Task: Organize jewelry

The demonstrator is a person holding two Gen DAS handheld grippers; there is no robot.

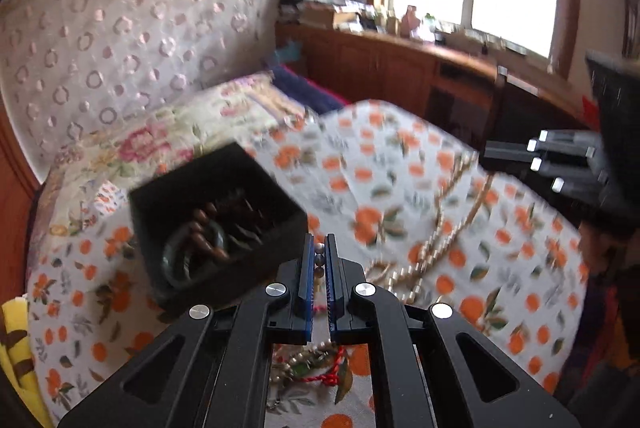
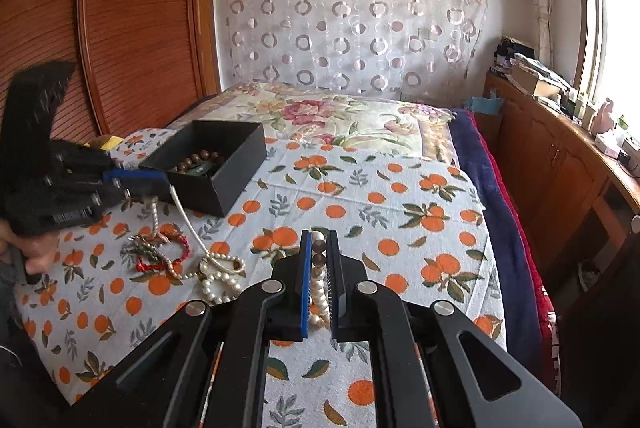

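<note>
Holding one pearl necklace (image 2: 318, 280) with both grippers, near the black box (image 2: 212, 164).
My left gripper (image 1: 319, 256) and right gripper (image 2: 319, 248) pinch beads; pulling apart could snap the string.

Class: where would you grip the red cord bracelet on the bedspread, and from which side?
Grip the red bracelet on its outer right arc, coming straight down. It lies flat on the bedspread, and that arc looks free, while its left side tangles with green jewelry and pearls.
</note>
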